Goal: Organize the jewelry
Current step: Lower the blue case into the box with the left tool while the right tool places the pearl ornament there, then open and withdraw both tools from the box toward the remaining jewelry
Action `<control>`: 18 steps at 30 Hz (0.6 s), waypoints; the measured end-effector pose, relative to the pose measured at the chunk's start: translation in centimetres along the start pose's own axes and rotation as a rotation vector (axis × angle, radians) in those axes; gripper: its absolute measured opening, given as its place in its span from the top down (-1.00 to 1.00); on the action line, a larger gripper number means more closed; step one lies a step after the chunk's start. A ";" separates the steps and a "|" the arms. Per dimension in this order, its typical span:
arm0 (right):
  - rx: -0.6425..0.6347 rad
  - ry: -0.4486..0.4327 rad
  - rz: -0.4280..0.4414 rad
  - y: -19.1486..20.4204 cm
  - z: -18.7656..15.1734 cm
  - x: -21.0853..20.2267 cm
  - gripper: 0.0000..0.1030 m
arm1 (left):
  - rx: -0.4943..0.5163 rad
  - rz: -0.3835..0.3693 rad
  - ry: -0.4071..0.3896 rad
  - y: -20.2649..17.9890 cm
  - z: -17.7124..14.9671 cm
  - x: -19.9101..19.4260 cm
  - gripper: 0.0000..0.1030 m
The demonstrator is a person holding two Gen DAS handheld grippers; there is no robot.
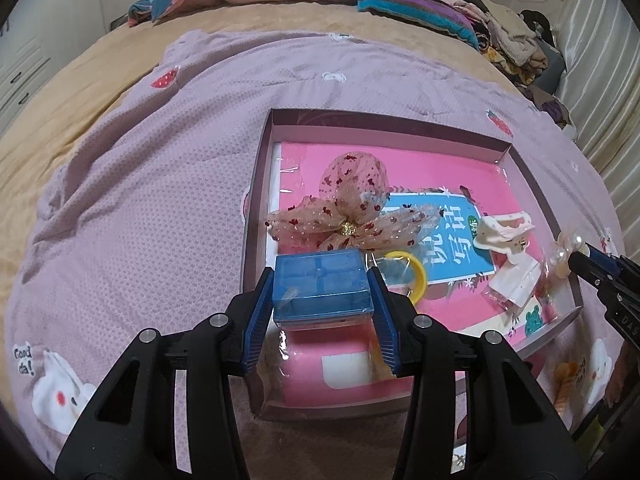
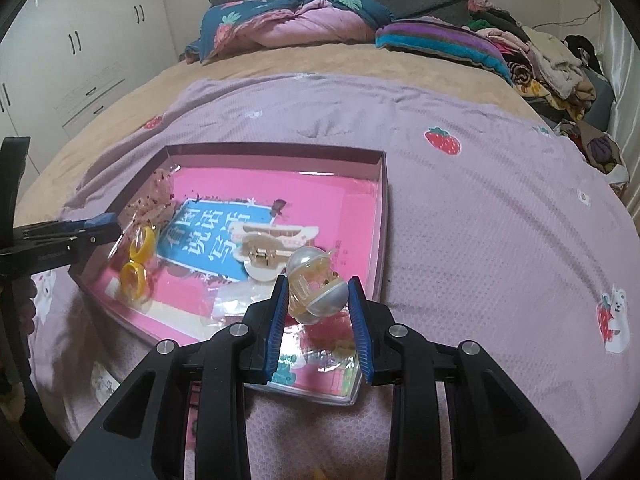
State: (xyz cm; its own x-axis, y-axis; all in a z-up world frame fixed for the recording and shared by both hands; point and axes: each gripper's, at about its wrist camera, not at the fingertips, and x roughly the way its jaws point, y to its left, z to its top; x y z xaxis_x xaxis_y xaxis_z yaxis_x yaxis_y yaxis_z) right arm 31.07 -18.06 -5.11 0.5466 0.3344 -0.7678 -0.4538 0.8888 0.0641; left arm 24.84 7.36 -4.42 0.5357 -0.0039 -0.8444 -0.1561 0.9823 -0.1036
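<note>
A shallow pink box point(image 1: 260, 184) point(image 2: 382, 216) lies on the bed with a pink book inside. My left gripper point(image 1: 322, 280) is shut on a small blue plastic case point(image 1: 320, 286), held over the box's near left corner. My right gripper point(image 2: 318, 292) is shut on a pearl hair claw point(image 2: 316, 286) above the box's near right corner; it also shows in the left wrist view point(image 1: 568, 254). In the box lie a sheer floral bow point(image 1: 352, 212), a cream hair claw point(image 1: 502, 232) point(image 2: 266, 250), a yellow bangle point(image 1: 406, 272) point(image 2: 136, 264) and small packets point(image 1: 516, 284).
The box rests on a lilac strawberry-print blanket point(image 1: 140, 200) point(image 2: 480, 220) over a tan bedspread. Folded quilts point(image 2: 288, 24) and a clothes pile point(image 2: 556, 64) lie at the bed's head. White wardrobes point(image 2: 80, 40) stand to the left.
</note>
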 end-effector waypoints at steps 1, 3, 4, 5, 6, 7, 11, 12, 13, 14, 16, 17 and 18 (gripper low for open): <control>0.004 0.007 0.004 0.0 -0.1 0.0 0.43 | 0.000 0.000 0.001 0.0 0.0 0.0 0.27; 0.012 0.019 0.006 -0.1 -0.2 0.0 0.43 | -0.001 -0.001 0.004 0.0 -0.2 -0.1 0.27; 0.019 0.024 0.008 -0.2 -0.4 0.0 0.43 | -0.002 -0.002 0.005 0.0 -0.2 -0.1 0.27; 0.025 0.026 0.012 -0.3 -0.4 -0.1 0.43 | -0.002 -0.003 0.006 0.0 -0.3 -0.2 0.27; 0.029 0.026 0.014 -0.4 -0.5 -0.2 0.42 | -0.002 -0.003 0.006 0.0 -0.4 -0.3 0.27; 0.031 0.023 0.012 -0.4 -0.6 -0.5 0.34 | -0.001 -0.004 0.007 0.0 -0.4 -0.3 0.27; 0.050 -0.008 0.014 -0.6 -0.7 -2.0 0.02 | -0.003 -0.004 0.012 -0.1 -0.6 -0.6 0.17; 0.052 -0.019 0.013 -0.7 -0.6 -2.6 0.02 | -0.003 -0.007 0.006 -0.2 -0.6 -0.9 0.14; 0.053 -0.026 0.012 -0.7 -0.6 -3.1 0.00 | -0.002 -0.008 0.000 -0.3 -0.6 -1.3 0.13; 0.057 -0.036 0.011 -0.8 -0.6 -3.5 -0.03 | -0.002 -0.009 -0.004 -0.4 -0.6 -1.4 0.08; 0.073 -0.060 0.009 -1.1 -0.6 -4.8 -0.19 | -0.002 -0.011 -0.014 -0.6 -0.6 -2.1 -0.03; 0.078 -0.071 0.010 -1.2 -0.7 -5.4 -0.22 | -0.001 -0.011 -0.024 -0.7 -0.7 -2.6 -0.06; 0.082 -0.081 0.011 -1.2 -0.7 -5.8 -0.27 | -0.001 -0.011 -0.029 -0.9 -0.6 -2.9 -0.11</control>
State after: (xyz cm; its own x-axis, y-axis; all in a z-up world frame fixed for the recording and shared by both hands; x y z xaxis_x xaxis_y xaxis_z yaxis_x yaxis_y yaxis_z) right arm 27.95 -21.35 -1.16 0.5982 0.3659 -0.7129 -0.4027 0.9064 0.1273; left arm 22.95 6.43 -2.21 0.5608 -0.0095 -0.8279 -0.1506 0.9821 -0.1133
